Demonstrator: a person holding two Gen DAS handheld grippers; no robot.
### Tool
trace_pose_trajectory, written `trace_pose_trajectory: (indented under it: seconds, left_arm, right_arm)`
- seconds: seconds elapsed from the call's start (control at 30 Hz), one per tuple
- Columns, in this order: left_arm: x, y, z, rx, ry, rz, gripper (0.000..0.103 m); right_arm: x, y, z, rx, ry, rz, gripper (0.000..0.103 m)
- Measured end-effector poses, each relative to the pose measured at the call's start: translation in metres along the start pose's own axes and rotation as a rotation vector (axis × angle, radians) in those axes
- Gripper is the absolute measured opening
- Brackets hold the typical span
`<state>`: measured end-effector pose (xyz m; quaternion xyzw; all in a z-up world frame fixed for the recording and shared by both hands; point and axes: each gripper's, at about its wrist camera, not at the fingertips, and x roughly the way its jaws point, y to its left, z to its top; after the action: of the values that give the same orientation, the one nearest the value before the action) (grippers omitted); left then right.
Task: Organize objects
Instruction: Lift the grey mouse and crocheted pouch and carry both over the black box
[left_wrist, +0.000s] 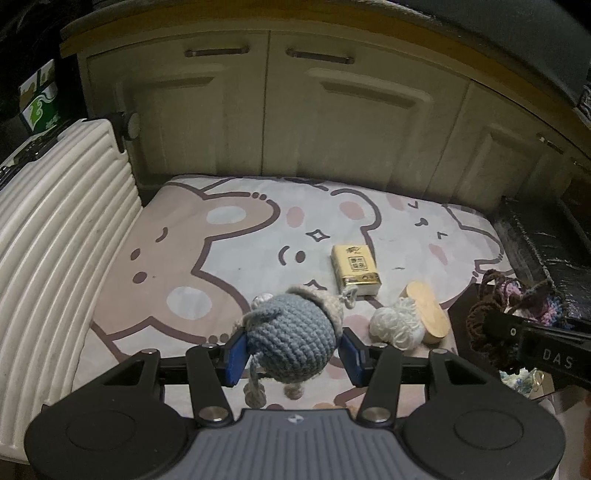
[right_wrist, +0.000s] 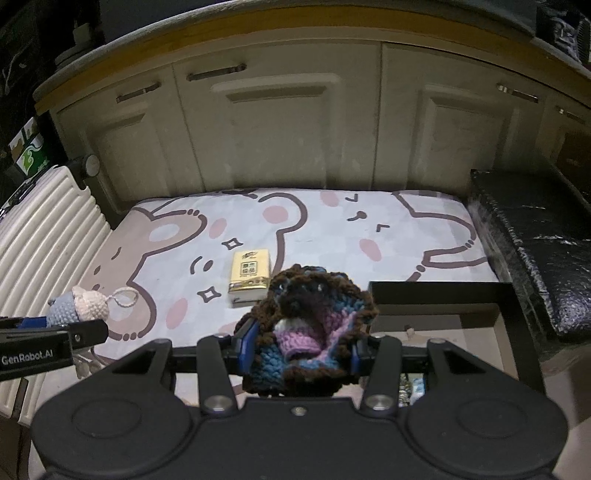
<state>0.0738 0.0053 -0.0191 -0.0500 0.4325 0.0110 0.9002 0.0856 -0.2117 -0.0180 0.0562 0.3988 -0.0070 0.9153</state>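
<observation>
- The left gripper (left_wrist: 291, 352) has its jaws closed on a blue-grey crocheted doll with a beige cap (left_wrist: 291, 339); the blue pads (left_wrist: 236, 356) press its round body from both sides, and its knotted legs dangle below.
- The right gripper (right_wrist: 299, 349) has its jaws closed on a brown-edged crocheted pouch of blue and lilac yarn (right_wrist: 306, 328), bunched between the pads and held above the mat.
- In the left wrist view, at two o'clock from the doll, a loose ball of white yarn (left_wrist: 397, 325) lies on the mat, touching an oval wooden piece (left_wrist: 428, 312) on its right.
- At one o'clock from the doll, farther off, a small yellow tissue pack (left_wrist: 356, 269) lies flat on the mat.
- All of this rests on a pale padded mat printed with cartoon bears (left_wrist: 184, 266).
- At three o'clock from the pouch in the right wrist view stands a black-framed box (right_wrist: 439, 295), just beside the mat's edge.
- A white ribbed suitcase (left_wrist: 55, 229) borders the mat at nine o'clock.
- Cream cabinet doors (left_wrist: 332, 122) rise behind the mat at twelve o'clock.
</observation>
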Motion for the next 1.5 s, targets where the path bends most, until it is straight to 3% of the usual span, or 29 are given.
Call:
trace_pose_trajectory:
  seconds: [0.77,1.5]
  left_arm:
    - [0.005,-0.081,0.005,0.08,-0.023,-0.126,0.053]
    - [0.013,-0.161,0.008,0.132,-0.122,-0.351,0.053]
  right_arm:
    - [-0.026,-0.085,-0.007,0.077,-0.038,-0.103,0.047]
    - [-0.034,-0.161,-0.022,0.213,-0.052,-0.185,0.047]
